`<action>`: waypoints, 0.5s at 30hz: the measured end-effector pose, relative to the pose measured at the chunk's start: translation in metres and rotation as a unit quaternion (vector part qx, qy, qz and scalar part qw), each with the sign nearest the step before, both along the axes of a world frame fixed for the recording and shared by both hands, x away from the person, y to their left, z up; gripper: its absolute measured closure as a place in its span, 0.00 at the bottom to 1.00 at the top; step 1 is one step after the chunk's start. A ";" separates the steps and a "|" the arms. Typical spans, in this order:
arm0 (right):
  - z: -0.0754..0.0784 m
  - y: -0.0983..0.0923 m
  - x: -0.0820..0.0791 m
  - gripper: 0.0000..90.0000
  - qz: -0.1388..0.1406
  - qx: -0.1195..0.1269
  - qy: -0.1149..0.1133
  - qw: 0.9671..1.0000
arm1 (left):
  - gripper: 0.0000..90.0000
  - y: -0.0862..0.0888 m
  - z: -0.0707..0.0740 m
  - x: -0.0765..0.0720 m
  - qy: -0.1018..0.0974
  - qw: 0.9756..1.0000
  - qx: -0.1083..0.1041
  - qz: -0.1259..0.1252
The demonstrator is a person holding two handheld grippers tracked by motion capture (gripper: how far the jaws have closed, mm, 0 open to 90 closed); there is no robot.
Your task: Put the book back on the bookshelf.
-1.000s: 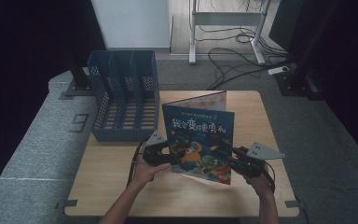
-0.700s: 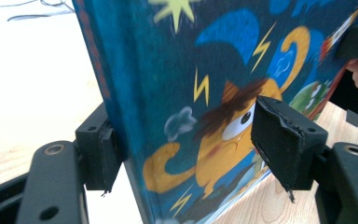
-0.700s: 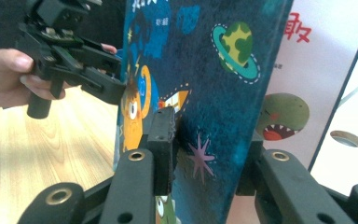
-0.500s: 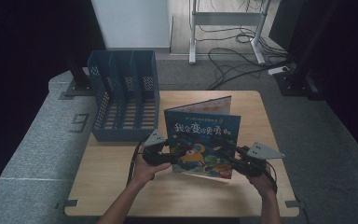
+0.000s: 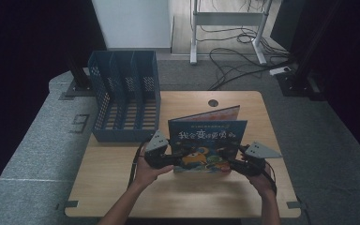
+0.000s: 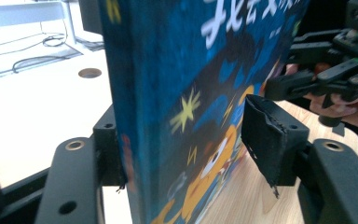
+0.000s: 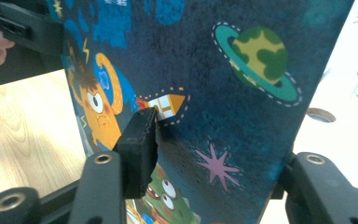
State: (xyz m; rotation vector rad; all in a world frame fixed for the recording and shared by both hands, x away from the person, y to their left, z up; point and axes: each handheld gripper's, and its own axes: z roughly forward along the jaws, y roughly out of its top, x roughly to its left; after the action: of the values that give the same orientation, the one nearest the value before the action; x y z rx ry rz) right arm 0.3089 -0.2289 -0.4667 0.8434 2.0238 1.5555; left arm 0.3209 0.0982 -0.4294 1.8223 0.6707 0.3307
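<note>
A book stands upright near the middle of the table, its cover facing the person and slightly parted from the pages behind it. The left gripper sits at its lower left edge and the right gripper at its lower right edge, each with one jaw in front of the cover and one behind. A file rack stands on the table's far left corner, behind and left of the book, and a round hole lies in the tabletop just behind the book.
</note>
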 end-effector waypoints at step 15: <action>0.001 -0.003 0.002 0.44 -0.035 0.017 0.010 0.999 | 0.48 -0.010 0.010 -0.003 -0.015 1.000 -0.001 0.001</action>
State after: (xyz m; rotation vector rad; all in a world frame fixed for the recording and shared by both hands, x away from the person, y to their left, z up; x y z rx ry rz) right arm 0.3108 -0.2318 -0.4654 0.9378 1.9649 1.5534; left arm 0.3176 0.0880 -0.4195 1.8112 0.6512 0.3569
